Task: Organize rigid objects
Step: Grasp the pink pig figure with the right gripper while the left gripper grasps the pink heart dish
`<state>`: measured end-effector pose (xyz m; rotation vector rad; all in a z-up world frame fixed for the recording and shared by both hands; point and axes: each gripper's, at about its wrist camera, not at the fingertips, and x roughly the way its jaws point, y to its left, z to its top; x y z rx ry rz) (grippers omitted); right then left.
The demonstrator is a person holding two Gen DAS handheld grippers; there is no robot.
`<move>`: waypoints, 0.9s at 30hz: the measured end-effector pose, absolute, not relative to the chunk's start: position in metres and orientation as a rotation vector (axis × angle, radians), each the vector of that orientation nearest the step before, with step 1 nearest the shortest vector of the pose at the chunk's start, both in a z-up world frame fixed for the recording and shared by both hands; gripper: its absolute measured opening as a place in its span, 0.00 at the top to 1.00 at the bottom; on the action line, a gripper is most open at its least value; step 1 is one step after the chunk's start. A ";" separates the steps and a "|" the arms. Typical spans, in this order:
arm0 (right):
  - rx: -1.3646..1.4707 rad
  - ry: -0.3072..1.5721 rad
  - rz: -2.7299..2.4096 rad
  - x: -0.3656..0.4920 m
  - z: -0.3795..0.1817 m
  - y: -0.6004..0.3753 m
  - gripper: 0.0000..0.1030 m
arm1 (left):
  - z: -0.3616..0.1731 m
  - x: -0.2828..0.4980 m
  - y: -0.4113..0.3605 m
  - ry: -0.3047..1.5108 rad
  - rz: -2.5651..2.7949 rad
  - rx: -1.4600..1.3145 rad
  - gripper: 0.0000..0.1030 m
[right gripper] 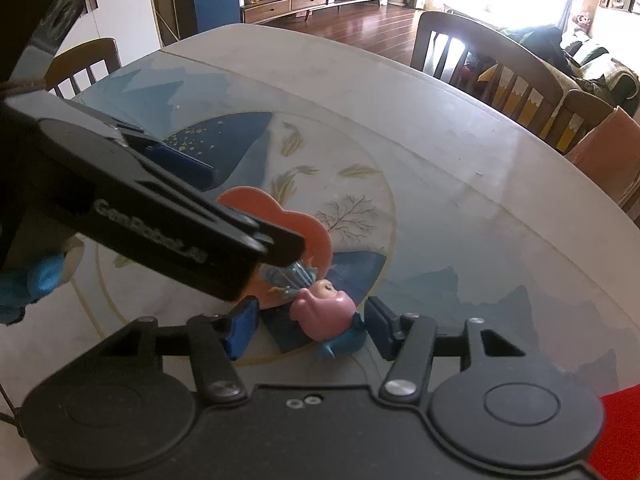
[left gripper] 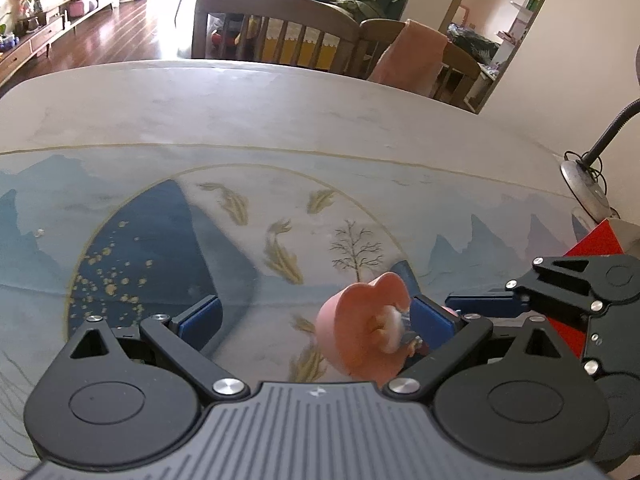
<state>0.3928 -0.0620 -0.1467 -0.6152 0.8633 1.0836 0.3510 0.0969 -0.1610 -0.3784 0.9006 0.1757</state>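
Right gripper (right gripper: 306, 330): jaws half-parted, framing a small pink figurine (right gripper: 322, 312); no pad contact is seen. Left gripper (left gripper: 316, 318): jaws wide, the figurine's coral heart-shaped base (left gripper: 366, 332) lying against its right pad, ungripped. Risk is judged: both grippers crowd one toy; a collision or off-centre closure could tip it. Ahead, the table (right gripper: 460, 140) is open to its far edge, chairs (right gripper: 480, 56) beyond.

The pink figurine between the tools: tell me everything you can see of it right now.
The pink figurine is a glossy, plastic-looking toy: rounded pink head, blue parts, fixed to a flat salmon heart-shaped backplate. It lies tipped over on the painted table mat, head toward the right tool, whose blue pads flank it without visibly pressing. The left tool stands wide, one pad close beside the backplate; contact there is unclear.
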 end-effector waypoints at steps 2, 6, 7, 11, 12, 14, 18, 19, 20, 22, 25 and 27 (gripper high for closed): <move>-0.615 0.863 1.084 0.393 -0.147 -0.062 0.45 | -0.162 0.356 0.094 0.908 0.172 -0.370 0.02; -0.618 0.857 1.085 0.393 -0.147 -0.062 0.45 | -0.163 0.366 0.085 0.918 0.162 -0.351 0.02; -0.617 0.856 1.086 0.393 -0.147 -0.062 0.45 | -0.163 0.368 0.082 0.917 0.154 -0.348 0.02; -0.612 0.854 1.086 0.394 -0.148 -0.062 0.48 | -0.168 0.380 0.075 0.943 0.140 -0.333 0.02; -0.609 0.855 1.087 0.394 -0.148 -0.062 0.48 | -0.169 0.381 0.076 0.946 0.146 -0.335 0.02; -0.604 0.853 1.085 0.395 -0.148 -0.062 0.53 | -0.172 0.384 0.079 0.955 0.149 -0.363 0.03; -0.608 0.862 1.086 0.393 -0.149 -0.060 0.67 | -0.173 0.385 0.078 0.951 0.169 -0.352 0.03; -0.614 0.854 1.083 0.391 -0.149 -0.060 0.67 | -0.173 0.384 0.076 0.948 0.174 -0.339 0.08; -0.623 0.846 1.081 0.389 -0.149 -0.060 0.67 | -0.173 0.383 0.074 0.945 0.181 -0.319 0.12; -0.642 0.830 1.078 0.384 -0.149 -0.061 0.67 | -0.172 0.383 0.070 0.943 0.185 -0.285 0.25; -0.639 0.830 1.067 0.377 -0.149 -0.062 0.67 | -0.171 0.381 0.069 0.938 0.173 -0.282 0.45; -0.626 0.841 1.058 0.372 -0.149 -0.063 0.67 | -0.169 0.379 0.069 0.940 0.161 -0.288 0.55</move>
